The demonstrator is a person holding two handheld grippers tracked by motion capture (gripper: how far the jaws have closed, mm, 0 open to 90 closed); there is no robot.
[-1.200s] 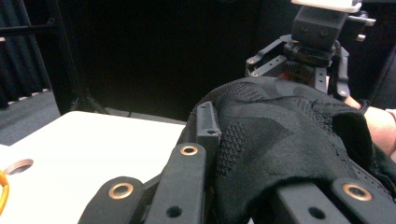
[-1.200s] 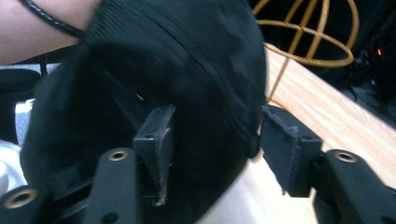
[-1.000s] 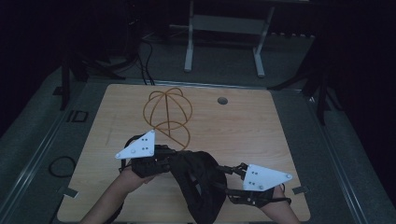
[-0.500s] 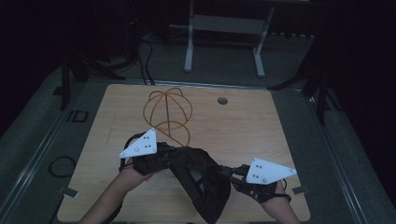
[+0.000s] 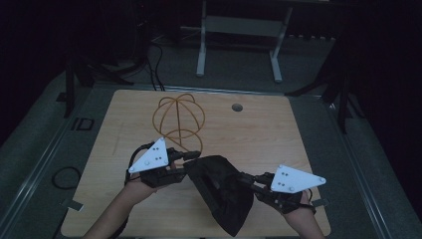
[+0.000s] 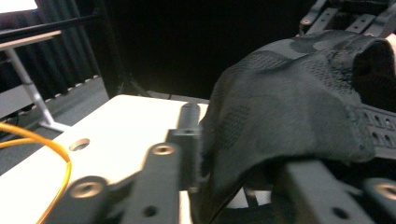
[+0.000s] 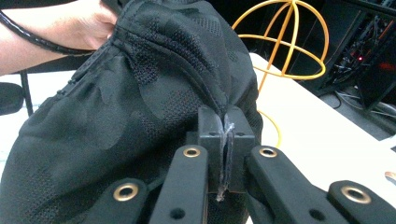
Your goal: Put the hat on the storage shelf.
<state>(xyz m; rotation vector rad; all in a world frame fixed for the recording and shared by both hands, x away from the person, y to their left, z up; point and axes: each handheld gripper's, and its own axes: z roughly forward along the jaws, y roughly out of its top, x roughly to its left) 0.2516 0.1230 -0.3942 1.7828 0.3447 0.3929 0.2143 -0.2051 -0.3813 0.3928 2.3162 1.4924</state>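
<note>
Item: black mesh cap (image 5: 221, 189), camouflage-patterned fabric, located near the front edge of the wooden table (image 5: 278, 134), lifted between two grippers with its lower part hanging toward the table top. Right hand-held gripper (image 5: 247, 178): jaws pressed together on a seam of the cap's edge, the fabric pinched between the two pads, as shown in the right gripper view (image 7: 226, 126). Left hand-held gripper (image 5: 191, 158): at the cap's left side; its jaws had just been opening, and in the left gripper view (image 6: 219, 154) the cloth lay draped over the right jaw and between the two, the left jaw standing bare and apart from the fabric, so no grip was made. Each gripper carried a grey three-cornered plate on top and was held in a bare hand, left hand (image 5: 134, 185), right hand (image 5: 298, 209). Other item: yellow wire frame (image 5: 178, 117), a dome of crossed hoops, resting on the table behind the cap, just beyond the left gripper. A round hole (image 5: 237, 107) sat in the table top near its far edge. Surroundings dark; a white-legged stand (image 5: 239, 40) stood on the floor beyond the table.
</note>
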